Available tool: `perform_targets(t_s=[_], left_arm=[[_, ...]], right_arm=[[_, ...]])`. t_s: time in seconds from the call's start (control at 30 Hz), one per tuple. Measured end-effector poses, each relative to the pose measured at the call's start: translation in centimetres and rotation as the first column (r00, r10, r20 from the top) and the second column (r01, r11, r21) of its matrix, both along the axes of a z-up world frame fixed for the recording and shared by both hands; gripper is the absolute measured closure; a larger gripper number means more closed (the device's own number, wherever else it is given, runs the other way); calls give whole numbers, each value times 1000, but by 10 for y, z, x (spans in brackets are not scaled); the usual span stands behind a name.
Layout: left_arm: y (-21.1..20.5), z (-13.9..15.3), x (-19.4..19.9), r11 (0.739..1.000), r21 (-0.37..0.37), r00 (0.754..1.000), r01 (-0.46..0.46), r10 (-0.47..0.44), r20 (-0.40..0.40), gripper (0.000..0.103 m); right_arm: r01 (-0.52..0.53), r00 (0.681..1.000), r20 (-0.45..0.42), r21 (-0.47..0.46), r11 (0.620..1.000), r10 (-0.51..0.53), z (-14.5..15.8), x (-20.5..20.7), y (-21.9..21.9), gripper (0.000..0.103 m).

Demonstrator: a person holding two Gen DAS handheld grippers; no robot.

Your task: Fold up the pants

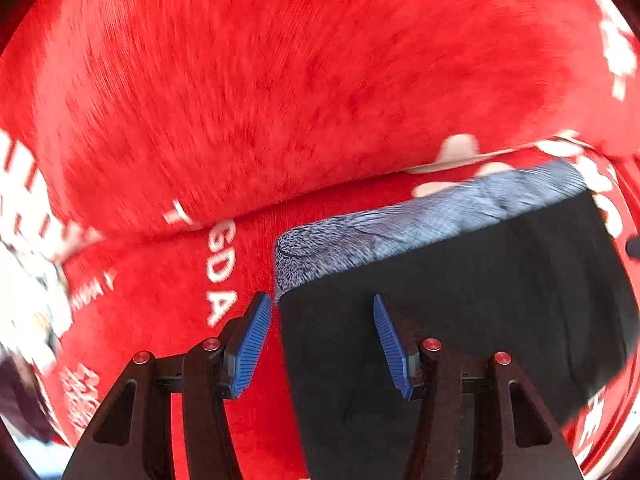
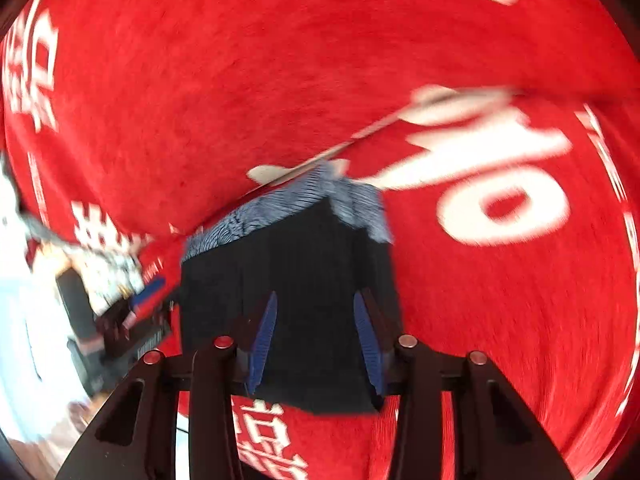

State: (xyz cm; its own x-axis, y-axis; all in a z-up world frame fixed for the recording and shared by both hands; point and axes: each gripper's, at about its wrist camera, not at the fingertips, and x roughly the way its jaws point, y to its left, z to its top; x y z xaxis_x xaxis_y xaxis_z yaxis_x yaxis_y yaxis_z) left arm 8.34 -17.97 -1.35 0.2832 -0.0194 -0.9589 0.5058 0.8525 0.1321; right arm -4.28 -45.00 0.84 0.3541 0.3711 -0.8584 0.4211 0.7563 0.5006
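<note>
Left wrist view, folded black pants (image 1: 460, 320) with grey waistband on red printed cloth (image 1: 280, 80), left gripper (image 1: 322, 312) parted and empty over their corner, right gripper (image 2: 316, 312) parted above them, gripping nothing.

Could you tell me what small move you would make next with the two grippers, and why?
Probably lift both clear: the black pants already lie as a compact folded block on the red cloth, and the left gripper and right gripper stand open, holding nothing.

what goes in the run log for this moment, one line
pants: folded black bundle, grey band at far edge, on red cloth | left gripper: open, at bundle's edge | right gripper: open over bundle, nothing gripped
</note>
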Motion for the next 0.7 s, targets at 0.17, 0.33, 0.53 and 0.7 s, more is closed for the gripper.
perform_targets(t_s=[0.17, 0.33, 0.53, 0.7], left_arm=[[17, -16, 13, 995, -41, 996, -88, 87, -11, 15], [37, 2, 10, 994, -58, 995, -96, 94, -41, 15], [48, 26, -33, 999, -33, 999, -11, 10, -33, 15], [64, 6, -71, 999, 13, 995, -42, 43, -88, 15]], right_arm=[[-69, 995, -80, -151, 986, 58, -58, 29, 23, 48], [4, 997, -79, -97, 995, -12, -44, 22, 13, 44], [-21, 997, -72, -110, 994, 13, -14, -20, 26, 44], [-72, 990, -136, -190, 979, 47, -25, -44, 49, 44]])
